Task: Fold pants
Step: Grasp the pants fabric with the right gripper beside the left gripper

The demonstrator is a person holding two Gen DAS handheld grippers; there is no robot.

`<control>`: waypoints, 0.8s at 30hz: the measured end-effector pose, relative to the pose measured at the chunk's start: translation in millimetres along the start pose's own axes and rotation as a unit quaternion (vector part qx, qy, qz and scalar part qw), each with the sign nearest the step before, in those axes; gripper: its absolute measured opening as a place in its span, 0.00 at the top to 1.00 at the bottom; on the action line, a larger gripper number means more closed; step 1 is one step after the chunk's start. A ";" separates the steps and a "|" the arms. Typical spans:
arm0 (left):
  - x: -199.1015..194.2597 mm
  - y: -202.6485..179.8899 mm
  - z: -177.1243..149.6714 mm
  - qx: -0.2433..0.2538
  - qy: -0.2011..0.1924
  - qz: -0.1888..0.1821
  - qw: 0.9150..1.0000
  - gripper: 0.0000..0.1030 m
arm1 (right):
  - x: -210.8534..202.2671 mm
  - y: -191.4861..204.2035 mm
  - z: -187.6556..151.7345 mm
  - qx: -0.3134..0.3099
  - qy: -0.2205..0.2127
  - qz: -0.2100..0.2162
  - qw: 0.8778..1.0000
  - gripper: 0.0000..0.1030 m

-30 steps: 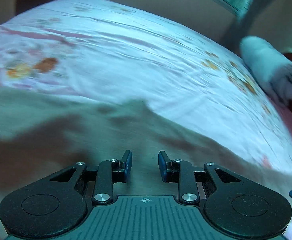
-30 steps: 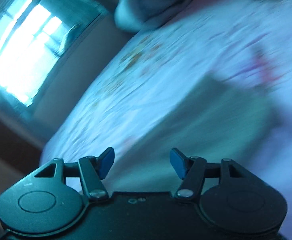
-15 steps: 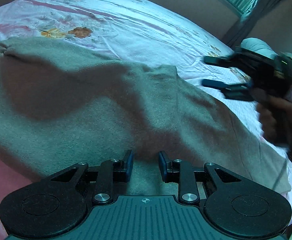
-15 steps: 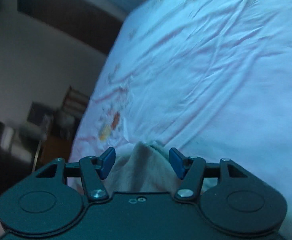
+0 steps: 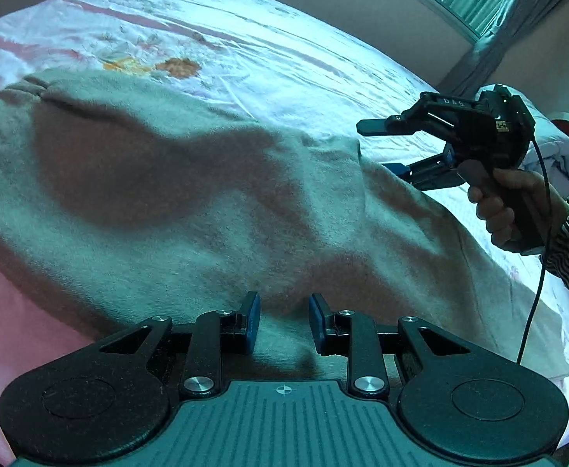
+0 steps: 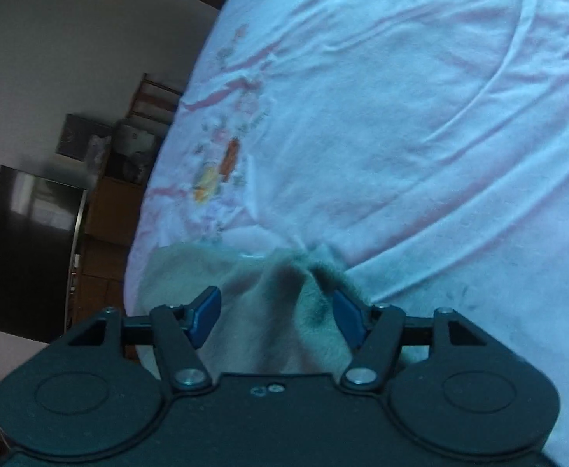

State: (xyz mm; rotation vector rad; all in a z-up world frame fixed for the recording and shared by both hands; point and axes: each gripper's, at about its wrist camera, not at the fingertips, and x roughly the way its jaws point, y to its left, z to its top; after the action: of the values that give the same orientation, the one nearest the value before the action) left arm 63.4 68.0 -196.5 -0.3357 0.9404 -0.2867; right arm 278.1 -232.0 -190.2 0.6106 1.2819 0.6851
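Observation:
Grey fleece pants (image 5: pixel 191 210) lie spread across the bed. My left gripper (image 5: pixel 282 323) is open, low over the near edge of the pants, with cloth between its fingers but not pinched. My right gripper (image 6: pixel 276 317) is open at the far edge of the pants (image 6: pixel 276 311), with a raised fold of the cloth between its blue pads. It also shows in the left wrist view (image 5: pixel 377 148), held in a hand, open beside the pants' far right edge.
The bed sheet (image 5: pixel 284 50) is white and pink with a flower print (image 5: pixel 175 66). A rolled blanket (image 5: pixel 564 155) lies at the far right. A dark screen (image 6: pixel 31 253) and shelves (image 6: pixel 128 148) stand beyond the bed's edge.
Both views have steadied. My right gripper has come down to the pants' far edge and cloth now sits between its pads. My left gripper stays open over the near edge.

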 end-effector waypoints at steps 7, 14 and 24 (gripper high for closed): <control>-0.9 2.1 -5.2 -0.002 0.000 0.004 1.000 0.73 | 10.1 -1.9 1.9 0.017 -0.025 0.008 1.000 0.79; -2.8 3.3 -6.5 0.002 -0.005 0.009 1.000 0.73 | 8.4 12.6 -10.9 -0.030 -0.085 -0.081 0.993 0.98; 0.1 -0.6 -5.7 -0.001 -0.010 0.014 1.000 0.72 | 1.4 50.2 -4.0 -0.105 -0.144 -0.137 0.974 0.95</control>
State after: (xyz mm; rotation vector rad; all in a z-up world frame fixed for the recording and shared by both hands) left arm 58.7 66.5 -199.4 -0.3264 0.9245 -0.2572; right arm 268.4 -197.7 -154.5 0.3355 0.9834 0.4747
